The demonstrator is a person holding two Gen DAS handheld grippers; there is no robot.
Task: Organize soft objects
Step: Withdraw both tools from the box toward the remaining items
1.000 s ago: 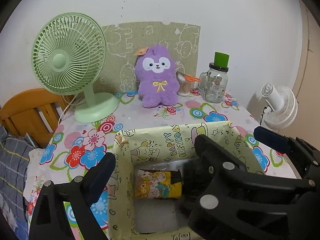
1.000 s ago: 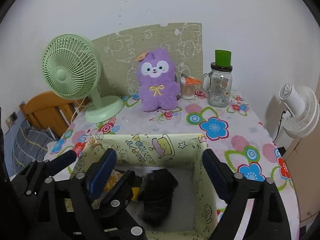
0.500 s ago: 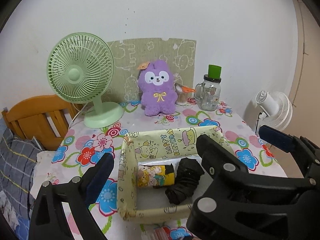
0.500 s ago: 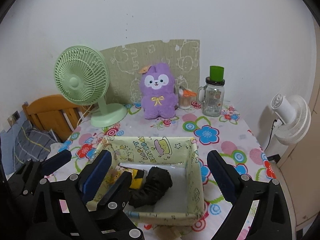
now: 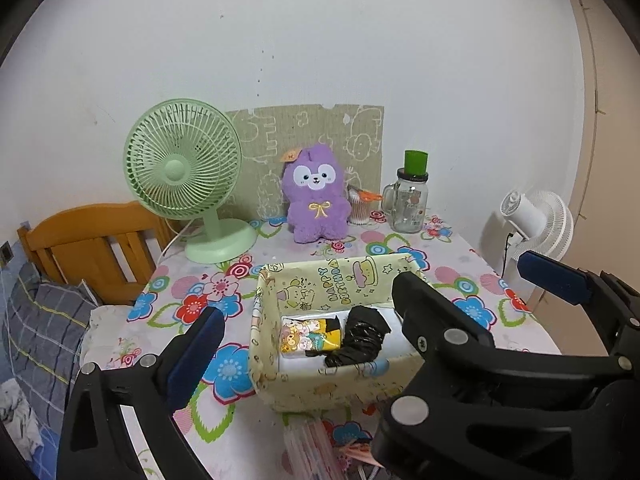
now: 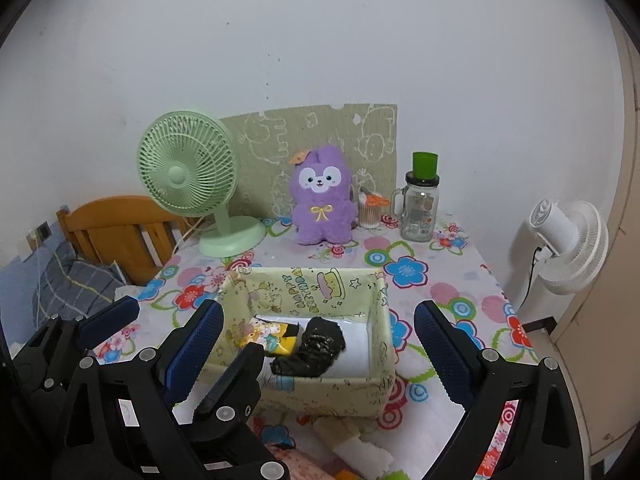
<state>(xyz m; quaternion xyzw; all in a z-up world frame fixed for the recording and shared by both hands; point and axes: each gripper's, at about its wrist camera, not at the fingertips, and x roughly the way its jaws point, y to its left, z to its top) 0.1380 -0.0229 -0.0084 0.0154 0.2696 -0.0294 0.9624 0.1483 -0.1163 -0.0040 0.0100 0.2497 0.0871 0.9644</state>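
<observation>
Black rolled soft item (image 5: 356, 336) lies in the yellow cartoon-print box (image 5: 320, 380), on the white liner, roughly mid-box. Touching its left side: a yellow cartoon-print bundle (image 5: 310, 332), toward the box's left wall. Box sits near the front edge of the flower-print table (image 5: 472, 280), about centre.

Left gripper (image 5: 368, 304) has just been opening; jaws spread wide, nothing between them, and it's above the box front, clear of it. Right gripper (image 6: 316, 344) also wide, nothing gripped, box visible in the gap between its fingers. Left gripper's right finger overlaps the box's front-left corner in the right wrist view.

Back edge of table: purple plush (image 5: 316, 200) upright at centre, against a patterned green board (image 5: 256, 140). Green desk fan (image 5: 188, 172) at the back left corner. Glass jar with green cap (image 5: 410, 200) at back right, small cup of swabs (image 5: 362, 208) between plush and jar. White fan (image 6: 568, 240) off the table's right edge; wooden headboard (image 5: 92, 240) off the left.
</observation>
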